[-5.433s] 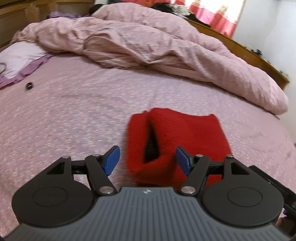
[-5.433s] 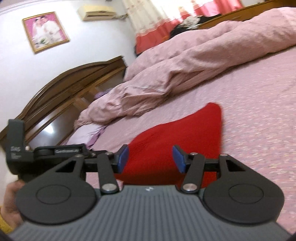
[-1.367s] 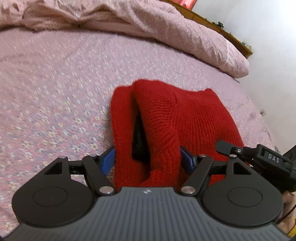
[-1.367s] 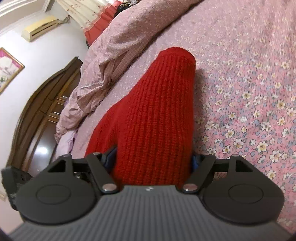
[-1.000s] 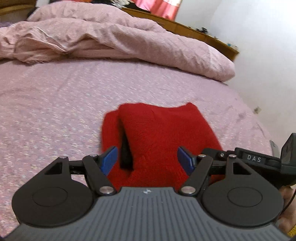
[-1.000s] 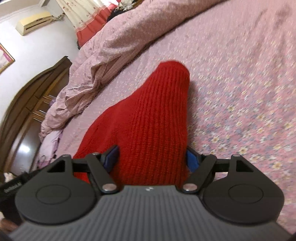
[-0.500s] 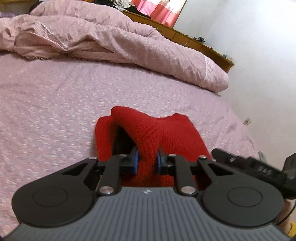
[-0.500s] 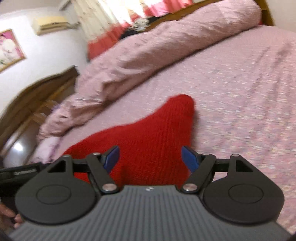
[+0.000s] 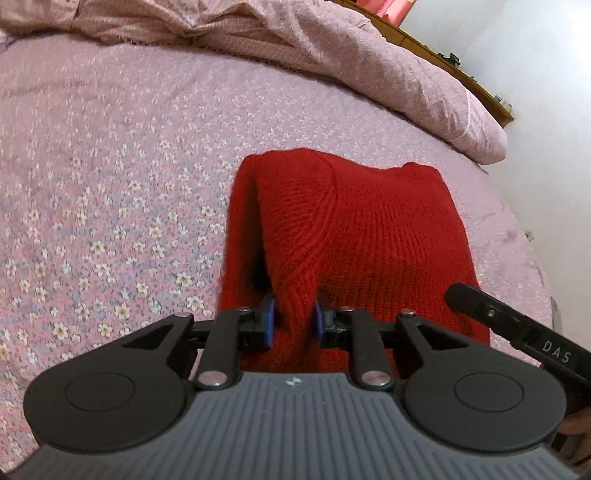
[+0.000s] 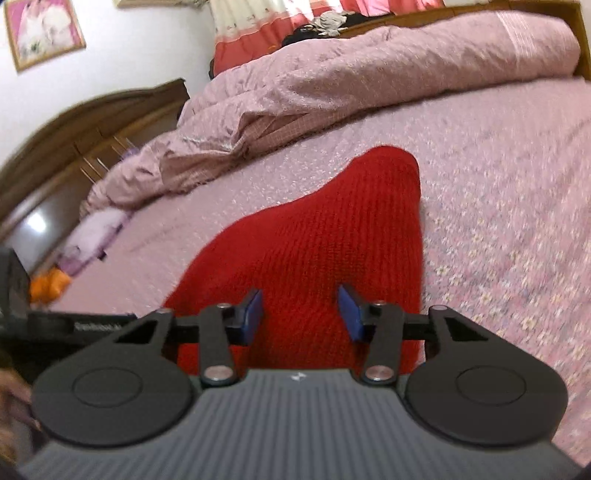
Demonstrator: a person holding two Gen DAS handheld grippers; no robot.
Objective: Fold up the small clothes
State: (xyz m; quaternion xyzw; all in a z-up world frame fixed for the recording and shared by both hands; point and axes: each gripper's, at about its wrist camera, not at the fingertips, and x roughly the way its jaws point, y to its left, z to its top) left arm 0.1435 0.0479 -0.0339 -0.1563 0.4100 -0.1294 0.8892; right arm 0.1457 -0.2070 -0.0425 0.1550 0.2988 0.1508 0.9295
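On the flowered pink bedsheet (image 9: 110,166) we see a red knitted garment (image 9: 369,229) lying near the middle of the bed, already doubled over, with an upper layer lapping over a lower one along its left edge. Our left gripper (image 9: 293,323) has its blue pads (image 9: 269,325) pressed on a pinched-up ridge of that upper layer, right at the near edge of the garment; the jaws are narrow and easing slightly apart, but the knit is clamped between them. From the left wrist view, the right gripper's black body shows at the lower right, just beside the garment's near right corner.

From the right wrist view, our right gripper (image 10: 301,314) sits over the same red garment at its near edge. Its jaws are closing, with the knit lying between them, but both blue pads (image 10: 349,314) stand clear of the fabric, so nothing is gripped on that side. The garment tapers to a rounded end pointing away from us.

A rumpled pink quilt (image 10: 369,74) is heaped along the far side of the bed, well apart from the garment. A dark wooden headboard (image 10: 92,122) curves at the left, and a framed picture (image 10: 42,31) hangs on the wall above it.
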